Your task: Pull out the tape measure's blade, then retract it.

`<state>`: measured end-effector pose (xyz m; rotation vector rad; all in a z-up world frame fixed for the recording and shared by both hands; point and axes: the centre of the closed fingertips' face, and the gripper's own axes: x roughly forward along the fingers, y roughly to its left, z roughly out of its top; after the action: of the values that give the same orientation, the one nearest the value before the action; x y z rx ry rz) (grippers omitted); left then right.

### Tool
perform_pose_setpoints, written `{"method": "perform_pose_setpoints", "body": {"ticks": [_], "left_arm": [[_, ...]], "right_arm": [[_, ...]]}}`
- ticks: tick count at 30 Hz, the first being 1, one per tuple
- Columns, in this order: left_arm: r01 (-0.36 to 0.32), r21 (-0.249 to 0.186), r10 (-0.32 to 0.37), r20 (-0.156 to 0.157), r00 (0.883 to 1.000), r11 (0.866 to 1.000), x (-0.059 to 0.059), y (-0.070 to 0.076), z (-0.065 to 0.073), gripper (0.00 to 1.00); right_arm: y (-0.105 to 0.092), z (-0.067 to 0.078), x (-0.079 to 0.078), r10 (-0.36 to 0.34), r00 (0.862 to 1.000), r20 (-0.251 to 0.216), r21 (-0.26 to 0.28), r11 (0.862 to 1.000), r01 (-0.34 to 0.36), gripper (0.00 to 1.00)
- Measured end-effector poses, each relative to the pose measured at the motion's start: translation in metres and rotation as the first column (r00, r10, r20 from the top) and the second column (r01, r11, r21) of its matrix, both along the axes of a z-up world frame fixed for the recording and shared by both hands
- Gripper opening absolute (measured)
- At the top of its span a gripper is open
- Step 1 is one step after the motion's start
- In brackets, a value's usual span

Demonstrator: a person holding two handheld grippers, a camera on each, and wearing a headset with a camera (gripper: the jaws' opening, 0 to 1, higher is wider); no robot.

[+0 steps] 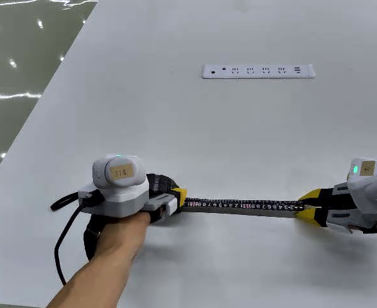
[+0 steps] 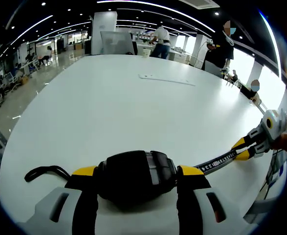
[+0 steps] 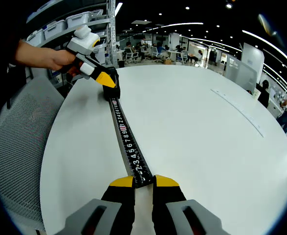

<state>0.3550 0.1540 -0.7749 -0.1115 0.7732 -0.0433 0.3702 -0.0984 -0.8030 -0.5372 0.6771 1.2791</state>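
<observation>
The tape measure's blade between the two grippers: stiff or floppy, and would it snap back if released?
Probably fairly stiff: the blade runs straight, unkinked, from the tape measure case to the right gripper. It looks thin, so pushed endwise it would likely buckle. Clamped at its tip, it may well spring back if released.

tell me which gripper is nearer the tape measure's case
Left. The left gripper is clamped on the case; the right gripper pinches the far tip of the pulled-out blade.
</observation>
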Motion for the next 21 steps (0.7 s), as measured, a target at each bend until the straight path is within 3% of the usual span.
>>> {"method": "perform_pose_setpoints", "body": {"ticks": [21], "left_arm": [[-0.007,0.022,0.008,-0.034,0.999,1.000,-0.0011,0.0019,-0.0027,0.56]], "right_arm": [[-0.0005,-0.0007,0.0000,0.000,1.000,0.000,-0.007,1.000,0.000,0.08]]}}
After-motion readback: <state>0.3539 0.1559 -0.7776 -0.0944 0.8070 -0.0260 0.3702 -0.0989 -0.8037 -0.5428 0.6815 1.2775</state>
